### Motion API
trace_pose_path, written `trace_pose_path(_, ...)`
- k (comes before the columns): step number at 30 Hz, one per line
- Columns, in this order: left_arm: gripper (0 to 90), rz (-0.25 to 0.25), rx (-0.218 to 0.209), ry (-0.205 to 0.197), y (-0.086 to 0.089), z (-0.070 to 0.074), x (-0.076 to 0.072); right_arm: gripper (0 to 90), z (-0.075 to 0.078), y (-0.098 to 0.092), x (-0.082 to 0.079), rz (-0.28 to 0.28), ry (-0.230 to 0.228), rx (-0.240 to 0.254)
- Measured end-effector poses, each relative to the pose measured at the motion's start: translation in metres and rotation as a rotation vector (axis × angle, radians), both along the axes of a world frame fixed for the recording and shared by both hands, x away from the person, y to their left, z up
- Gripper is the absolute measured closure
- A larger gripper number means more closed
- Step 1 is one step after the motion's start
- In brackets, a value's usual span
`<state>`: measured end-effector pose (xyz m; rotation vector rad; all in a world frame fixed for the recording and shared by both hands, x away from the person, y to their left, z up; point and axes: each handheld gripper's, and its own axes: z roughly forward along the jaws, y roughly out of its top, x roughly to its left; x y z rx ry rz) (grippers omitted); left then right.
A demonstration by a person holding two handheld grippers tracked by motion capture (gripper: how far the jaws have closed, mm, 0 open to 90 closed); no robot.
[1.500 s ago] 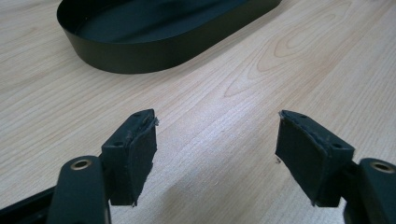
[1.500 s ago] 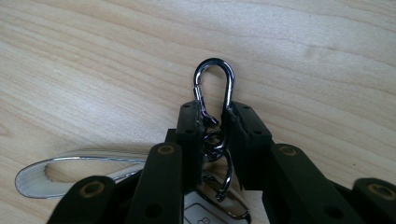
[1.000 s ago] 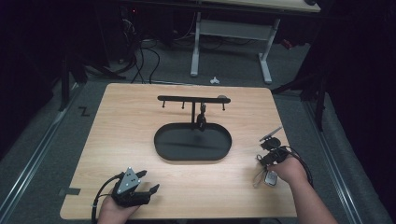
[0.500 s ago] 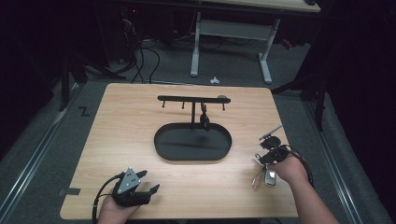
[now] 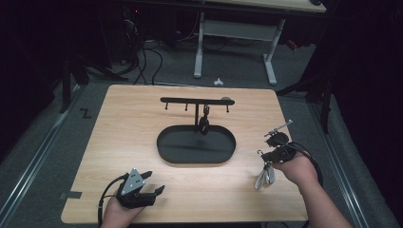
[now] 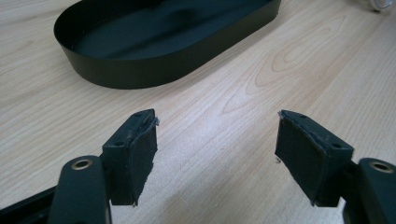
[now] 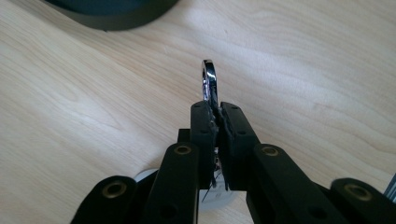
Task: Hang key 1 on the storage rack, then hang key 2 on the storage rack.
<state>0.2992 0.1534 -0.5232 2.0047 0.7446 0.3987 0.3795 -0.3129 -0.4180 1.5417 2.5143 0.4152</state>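
So the right gripper (image 7: 217, 109) has its jaws pinched tight on a shiny chrome key ring (image 7: 208, 84), with the rest of the bunch, some pale silvery bits, dangling under it above the near right part of the wooden table (image 5: 119, 142), right of the black oval tray (image 5: 196, 156). You see the ring edge-on, a thin bright loop poking out past the pads. The left gripper (image 6: 215, 149) sits near left with its jaws wide apart, nothing between them.

We see a black tray (image 5: 196, 153), a pale wood-grain table (image 5: 133, 123), a shiny silver ring (image 7: 208, 81) and black pads (image 6: 140, 149).
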Motion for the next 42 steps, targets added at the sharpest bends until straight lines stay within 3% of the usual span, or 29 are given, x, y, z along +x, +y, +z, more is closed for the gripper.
trace_pose_path(5, 29.9, 0.000, -0.003, -0.006, -0.003, 0.000, 0.002, 84.9, 0.018, 0.003, -0.001, 0.008, -0.031, 0.022)
trace_pose_path(13, 30.0, -0.008, 0.008, -0.011, -0.006, 0.000, 0.002, 85.0, 0.034, 0.009, 0.001, 0.024, -0.068, 0.020)
trace_pose_path(21, 30.1, -0.003, -0.001, -0.013, -0.004, 0.001, -0.002, 85.1, 0.044, 0.016, 0.003, 0.041, -0.098, 0.035)
trace_pose_path(27, 30.0, 0.012, -0.013, -0.008, 0.003, 0.001, -0.004, 85.2, 0.043, 0.019, 0.008, 0.044, -0.094, 0.041)
trace_pose_path(42, 30.0, 0.000, 0.008, -0.009, 0.001, 0.000, -0.007, 85.3, 0.053, 0.036, 0.009, 0.081, -0.106, 0.032)
